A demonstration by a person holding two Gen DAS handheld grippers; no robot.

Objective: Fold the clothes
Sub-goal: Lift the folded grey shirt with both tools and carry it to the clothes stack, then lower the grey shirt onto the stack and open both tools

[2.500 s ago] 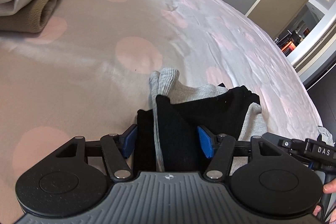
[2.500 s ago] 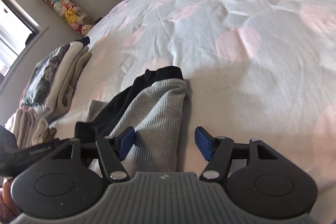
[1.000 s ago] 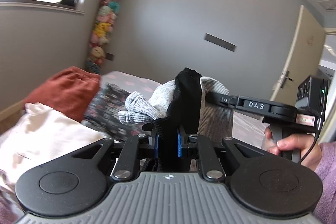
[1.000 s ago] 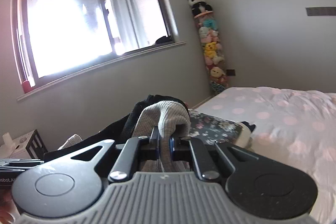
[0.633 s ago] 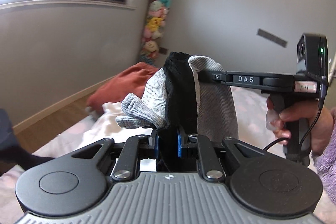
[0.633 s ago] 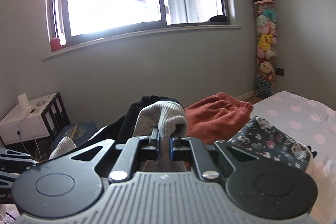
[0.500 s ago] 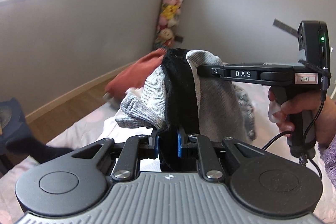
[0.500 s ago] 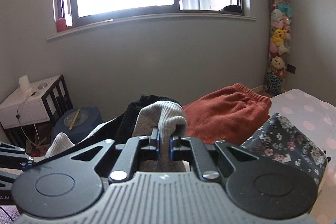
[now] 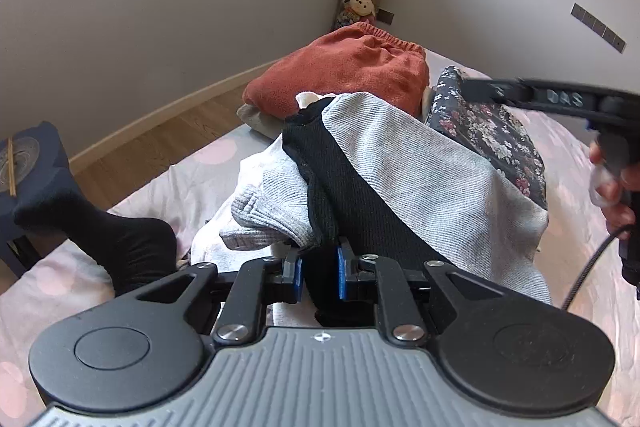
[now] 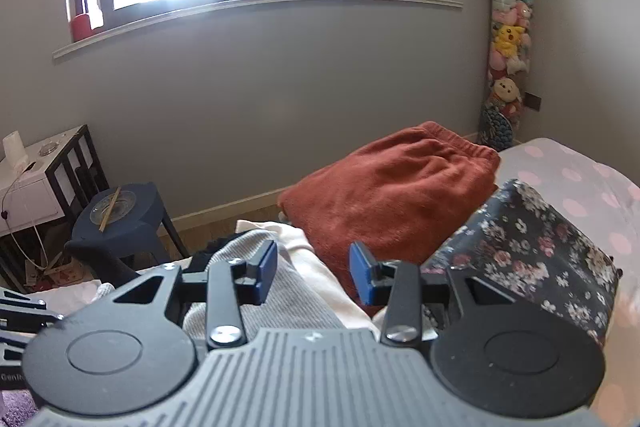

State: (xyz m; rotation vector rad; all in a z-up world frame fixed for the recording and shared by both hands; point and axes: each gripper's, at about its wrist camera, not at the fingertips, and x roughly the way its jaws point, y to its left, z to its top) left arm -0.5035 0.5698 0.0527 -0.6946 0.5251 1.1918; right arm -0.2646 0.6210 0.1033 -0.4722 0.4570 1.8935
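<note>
A folded grey-and-black ribbed garment [image 9: 420, 163] lies on top of a pile of clothes at the edge of the bed. My left gripper [image 9: 318, 273] is shut on its near black fold. In the right wrist view my right gripper [image 10: 314, 273] hangs just over the grey cloth [image 10: 292, 301]. Its jaws are opening and the blue pads stand apart, pressing on nothing. A hand [image 9: 612, 187] holds that right gripper's handle at the right of the left wrist view.
A rust-red folded garment [image 10: 392, 195] and a dark floral one [image 10: 528, 251] sit behind the pile on the pink-dotted bed [image 9: 192, 179]. A black garment [image 9: 120, 235] lies at the left. Beyond the bed's edge stand a blue stool [image 10: 124, 215] and a white nightstand [image 10: 32, 179].
Both grippers came down and laid the grey-and-black garment on the pile. The right gripper's jaws opened and let go of the grey fold. The left stays clamped.
</note>
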